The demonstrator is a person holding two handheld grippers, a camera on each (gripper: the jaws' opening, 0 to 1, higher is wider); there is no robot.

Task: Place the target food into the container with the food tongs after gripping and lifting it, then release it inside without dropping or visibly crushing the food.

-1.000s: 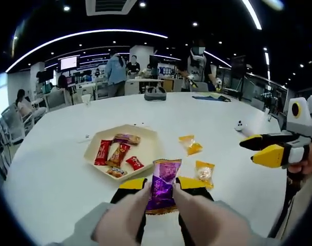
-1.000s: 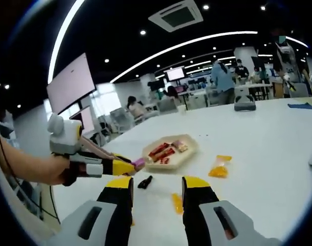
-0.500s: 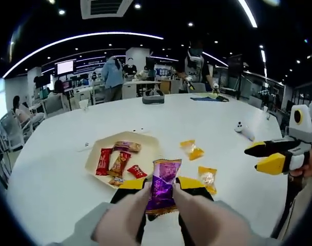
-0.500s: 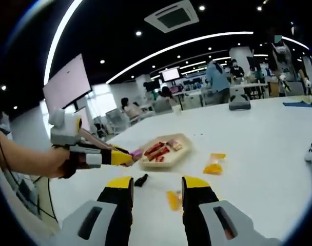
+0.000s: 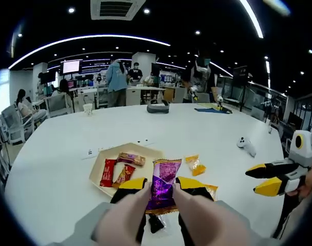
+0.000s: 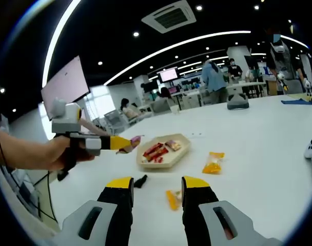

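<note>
A purple candy packet [image 5: 163,186] is clamped upright by the left gripper [image 5: 161,183] above the white surface [image 5: 207,128], near the beige tray [image 5: 152,153]. The right gripper [image 6: 157,183] is held with fingers parted and nothing between them.

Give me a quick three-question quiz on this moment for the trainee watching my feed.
1. True or false: the left gripper holds the purple foil snack packet.
2. Where is the beige hexagonal tray relative to that packet in the right gripper view? A) beside it, towards the picture's right B) above it C) behind the camera
3. Fill in: the right gripper has its jaws ____.

Key:
1. True: its yellow-tipped jaws clamp the packet.
2. A.
3. Open, with nothing between them.
</note>
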